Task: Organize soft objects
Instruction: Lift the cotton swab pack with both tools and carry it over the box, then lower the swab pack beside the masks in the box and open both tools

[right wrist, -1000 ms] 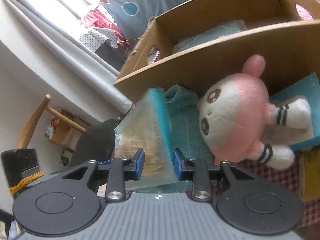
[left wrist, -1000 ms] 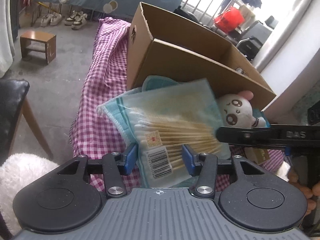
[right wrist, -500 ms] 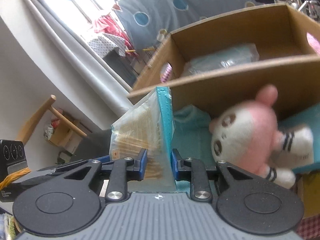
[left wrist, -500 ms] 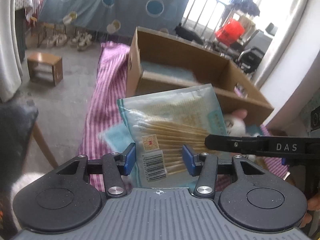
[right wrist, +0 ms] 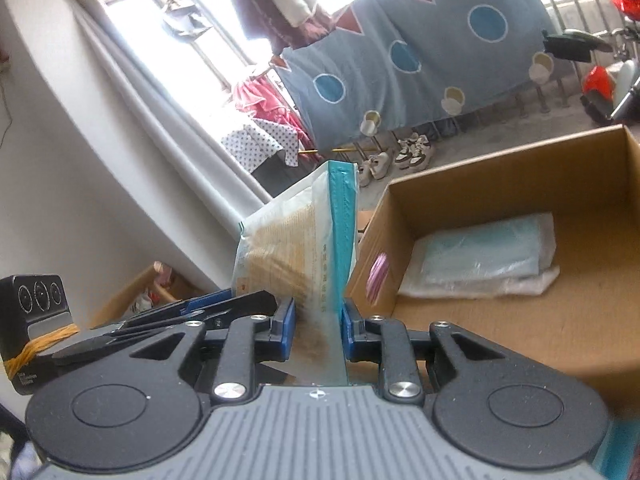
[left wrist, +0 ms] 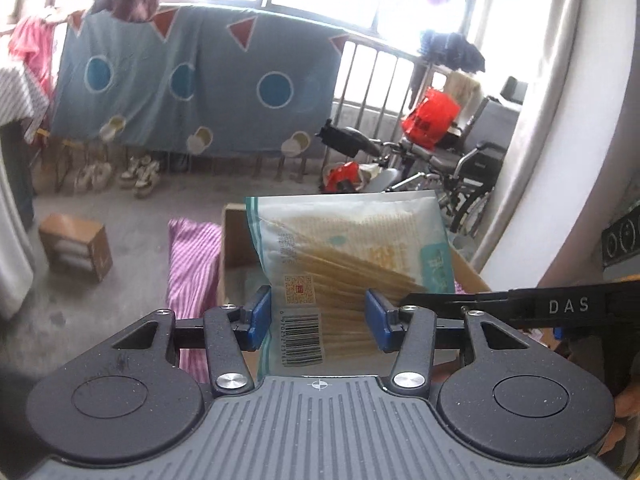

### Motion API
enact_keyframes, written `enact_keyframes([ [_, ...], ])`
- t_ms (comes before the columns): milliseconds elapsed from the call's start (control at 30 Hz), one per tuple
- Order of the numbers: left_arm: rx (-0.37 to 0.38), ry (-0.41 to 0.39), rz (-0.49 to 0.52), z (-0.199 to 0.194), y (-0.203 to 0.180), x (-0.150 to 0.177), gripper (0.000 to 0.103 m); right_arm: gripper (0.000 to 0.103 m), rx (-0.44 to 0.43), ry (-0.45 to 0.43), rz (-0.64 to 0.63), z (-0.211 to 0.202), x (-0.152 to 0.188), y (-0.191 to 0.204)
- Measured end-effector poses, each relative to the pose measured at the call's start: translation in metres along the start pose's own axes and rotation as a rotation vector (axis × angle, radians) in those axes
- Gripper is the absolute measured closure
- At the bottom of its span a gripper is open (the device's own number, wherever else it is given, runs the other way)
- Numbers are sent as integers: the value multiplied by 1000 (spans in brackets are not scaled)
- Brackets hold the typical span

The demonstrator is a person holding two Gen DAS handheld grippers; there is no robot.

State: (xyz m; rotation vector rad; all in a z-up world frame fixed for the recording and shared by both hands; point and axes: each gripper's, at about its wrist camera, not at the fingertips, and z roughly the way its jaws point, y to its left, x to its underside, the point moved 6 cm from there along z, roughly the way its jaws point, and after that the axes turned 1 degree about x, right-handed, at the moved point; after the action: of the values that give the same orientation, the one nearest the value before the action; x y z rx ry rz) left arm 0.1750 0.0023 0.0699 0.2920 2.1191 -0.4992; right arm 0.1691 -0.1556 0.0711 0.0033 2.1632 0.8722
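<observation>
1. Left wrist view: my left gripper (left wrist: 318, 318) has its blue pads set wide. The bag of cotton swabs (left wrist: 348, 264) stands upright between them with a gap on both sides, so I judge this gripper is not carrying it. The right gripper (left wrist: 424, 302) reaches in from the right and its tip meets the bag's right edge.
2. In the same view the bag hangs above the near wall of the cardboard box (left wrist: 236, 252), with the pink checked cloth (left wrist: 192, 264) on the surface to its left. The risk is that the slick film slides in a one-edge hold and the bag rotates or drops outside the box onto the cloth.
3. Right wrist view: my right gripper (right wrist: 318, 330) is closed narrow on the bag's teal sealed edge (right wrist: 340, 216), the bag edge-on and upright. That seam is thin, so a quick swing could pull it free.
4. In this view the box (right wrist: 500, 184) lies to the right and is open, with a flat packet in clear wrap (right wrist: 488, 252) already lying inside. If I let go too early, the bag may catch the near wall and tip back out.
5. The left gripper's fingers (right wrist: 192, 312) sit just beside mine, so a clash could knock the bag loose.
</observation>
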Motion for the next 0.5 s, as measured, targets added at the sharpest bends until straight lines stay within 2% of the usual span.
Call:
enact_keyframes([
  [67,2,10,26,15,-6,-11,54,77,13,17,24,6,-15,-14],
  [200,2,92,66,57,-12,-21,54,77,55,100,75,26,-34,-51],
  [333,1,216,64,98,-8,-13,54,77,87,217,153,54,-32,-93],
  [500,-17,394,54,143,2,14,54,77,112,385,227,92,-20,-132],
])
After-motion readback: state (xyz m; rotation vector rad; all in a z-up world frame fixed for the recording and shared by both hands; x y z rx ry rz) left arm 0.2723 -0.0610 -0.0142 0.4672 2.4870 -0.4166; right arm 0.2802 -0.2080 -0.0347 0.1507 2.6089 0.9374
